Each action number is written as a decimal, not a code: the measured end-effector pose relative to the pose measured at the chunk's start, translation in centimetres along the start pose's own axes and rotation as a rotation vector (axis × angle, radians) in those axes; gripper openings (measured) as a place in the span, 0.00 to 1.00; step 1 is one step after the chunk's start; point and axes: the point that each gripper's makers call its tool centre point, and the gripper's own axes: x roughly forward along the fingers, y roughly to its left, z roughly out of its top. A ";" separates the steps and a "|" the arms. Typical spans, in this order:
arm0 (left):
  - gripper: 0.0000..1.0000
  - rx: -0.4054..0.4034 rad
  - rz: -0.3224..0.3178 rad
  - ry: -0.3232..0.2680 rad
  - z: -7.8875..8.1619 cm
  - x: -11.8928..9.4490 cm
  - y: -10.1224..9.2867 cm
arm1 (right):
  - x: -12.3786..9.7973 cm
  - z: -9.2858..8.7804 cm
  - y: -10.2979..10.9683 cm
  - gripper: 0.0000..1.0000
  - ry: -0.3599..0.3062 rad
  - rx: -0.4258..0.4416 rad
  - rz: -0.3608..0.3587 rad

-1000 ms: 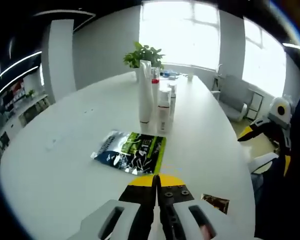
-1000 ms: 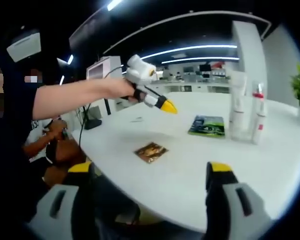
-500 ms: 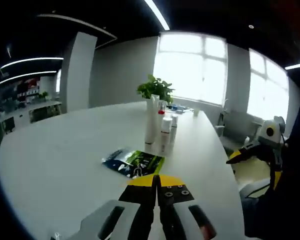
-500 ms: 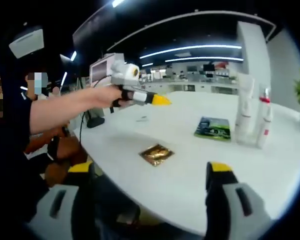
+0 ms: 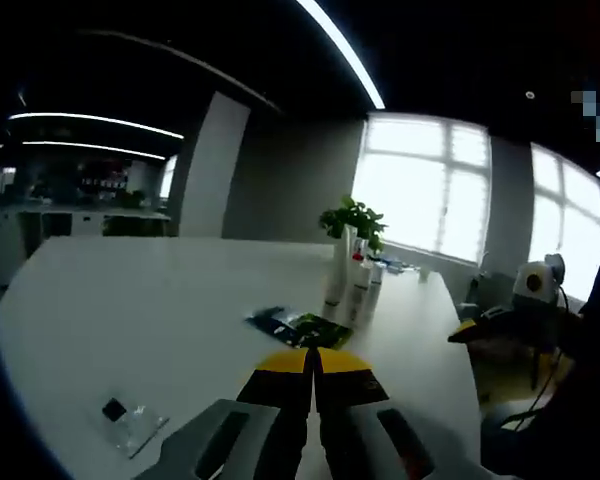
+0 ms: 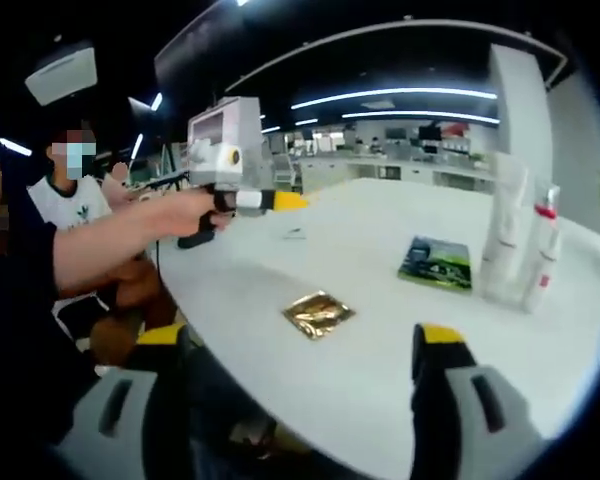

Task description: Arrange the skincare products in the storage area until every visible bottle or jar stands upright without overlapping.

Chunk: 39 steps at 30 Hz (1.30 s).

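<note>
Left claw: yellow-tipped left gripper [image 5: 313, 368] has its jaws pressed together on nothing, held above the white table [image 5: 130, 300].
Right claw: right gripper [image 6: 305, 355] has its jaws wide apart and empty, held off the near table edge.
Bottles: cluster of tall white plastic skincare bottles [image 6: 520, 245], one with a red band, stands upright and close together toward the far end of the table, in front of a green potted plant [image 5: 352, 215]; whether any touch, I cannot tell.
Pouches: flat dark-green printed sachet [image 6: 436, 263] lies just beside the bottles; a crinkled gold foil sachet [image 6: 319, 313] lies nearer, well apart from them.
Handling, bottles: likely light, stiff and smooth, so slippery and top-heavy; take each low on the body, across its narrow width, squeezing gently.
Handling, sachets: likely thin, soft and limp; pinch at an edge.
Risk: nudging one bottle could topple its neighbours.
</note>
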 end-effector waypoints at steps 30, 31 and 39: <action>0.55 -0.332 -0.079 0.021 -4.4 -2.8 -2.5 | 3.1 0.1 -1.2 0.92 0.076 -0.063 0.058; 0.54 -0.313 -0.073 0.030 -4.6 -2.8 -2.5 | 3.2 0.1 -1.3 0.92 0.076 -0.070 0.062; 0.53 -0.277 -0.061 0.068 -5.4 -2.9 -3.5 | 3.7 0.3 -2.3 0.90 0.108 -0.127 0.069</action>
